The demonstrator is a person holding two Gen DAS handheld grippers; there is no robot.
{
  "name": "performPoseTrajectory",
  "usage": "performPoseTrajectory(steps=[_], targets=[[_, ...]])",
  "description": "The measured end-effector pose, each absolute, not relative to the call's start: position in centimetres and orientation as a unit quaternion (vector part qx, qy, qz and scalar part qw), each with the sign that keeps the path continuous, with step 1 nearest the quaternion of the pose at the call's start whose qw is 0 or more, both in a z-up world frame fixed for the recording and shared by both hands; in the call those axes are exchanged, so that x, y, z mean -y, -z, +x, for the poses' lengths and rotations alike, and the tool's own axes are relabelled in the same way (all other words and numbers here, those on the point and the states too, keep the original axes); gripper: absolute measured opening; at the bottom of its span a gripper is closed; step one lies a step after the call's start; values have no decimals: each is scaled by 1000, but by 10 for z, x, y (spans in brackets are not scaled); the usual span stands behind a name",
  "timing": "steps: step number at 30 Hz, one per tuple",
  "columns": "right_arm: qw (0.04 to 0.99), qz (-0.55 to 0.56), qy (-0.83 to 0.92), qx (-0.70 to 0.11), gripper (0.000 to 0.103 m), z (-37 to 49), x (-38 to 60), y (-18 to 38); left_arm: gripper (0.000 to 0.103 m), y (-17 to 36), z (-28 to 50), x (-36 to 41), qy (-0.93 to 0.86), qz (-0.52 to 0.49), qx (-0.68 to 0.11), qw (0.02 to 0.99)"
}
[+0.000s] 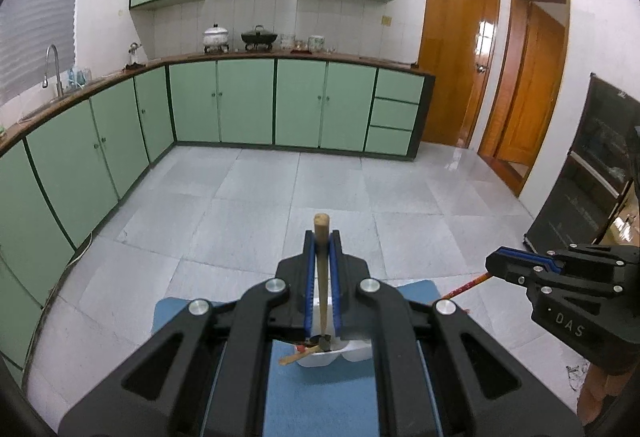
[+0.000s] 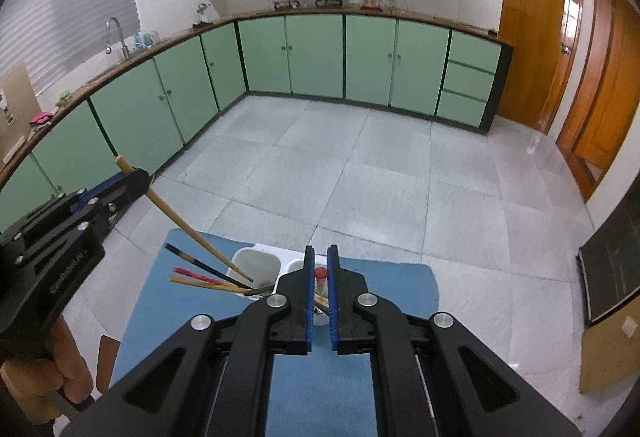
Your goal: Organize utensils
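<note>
a: what's in your left view?

b: my left claw (image 1: 321, 253) is pinching a wooden chopstick (image 1: 321, 233) near its thick end; the tip points down into the white holder (image 1: 352, 353) on the blue mat (image 1: 312, 397). my right claw (image 1: 520, 269) sits off to the side, pressed on a red chopstick (image 1: 466, 287).

a: and the right view?

b: the red chopstick (image 2: 320, 273) stands between my pads, its lower end in the holder (image 2: 256, 261). a dark chopstick (image 2: 200, 265) and others lean in the next compartment.

a: how will they handle?

b: i judge them light, stiff, slick and prone to swivel, so grip nearer mid-shaft.
</note>
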State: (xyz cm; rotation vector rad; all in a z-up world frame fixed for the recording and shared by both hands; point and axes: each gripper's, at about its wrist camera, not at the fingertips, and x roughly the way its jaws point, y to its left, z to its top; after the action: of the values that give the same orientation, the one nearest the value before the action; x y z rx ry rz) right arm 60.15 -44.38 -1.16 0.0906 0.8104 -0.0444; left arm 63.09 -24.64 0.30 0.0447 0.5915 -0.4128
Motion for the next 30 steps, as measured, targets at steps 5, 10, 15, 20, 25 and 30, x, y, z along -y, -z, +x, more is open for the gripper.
performPoseTrajectory(steps=[5, 10, 15, 20, 25, 30], targets=[[910, 54, 19, -411, 17, 617, 450, 42, 33, 31, 646, 244, 194, 25, -309, 931], [916, 56, 31, -395, 23, 617, 458, 46, 60, 43, 643, 230, 185, 33, -299, 936], [925, 54, 42, -374, 37, 603, 461, 39, 73, 44, 628, 211, 182, 34, -294, 938], [938, 43, 52, -340, 67, 565, 452, 31, 86, 41, 584, 181, 174, 46, -273, 945], [950, 26, 48, -307, 89, 505, 431, 38, 91, 44, 525, 154, 147, 58, -259, 953], [959, 2, 42, -280, 97, 435, 402, 57, 96, 52, 461, 128, 120, 61, -257, 957]])
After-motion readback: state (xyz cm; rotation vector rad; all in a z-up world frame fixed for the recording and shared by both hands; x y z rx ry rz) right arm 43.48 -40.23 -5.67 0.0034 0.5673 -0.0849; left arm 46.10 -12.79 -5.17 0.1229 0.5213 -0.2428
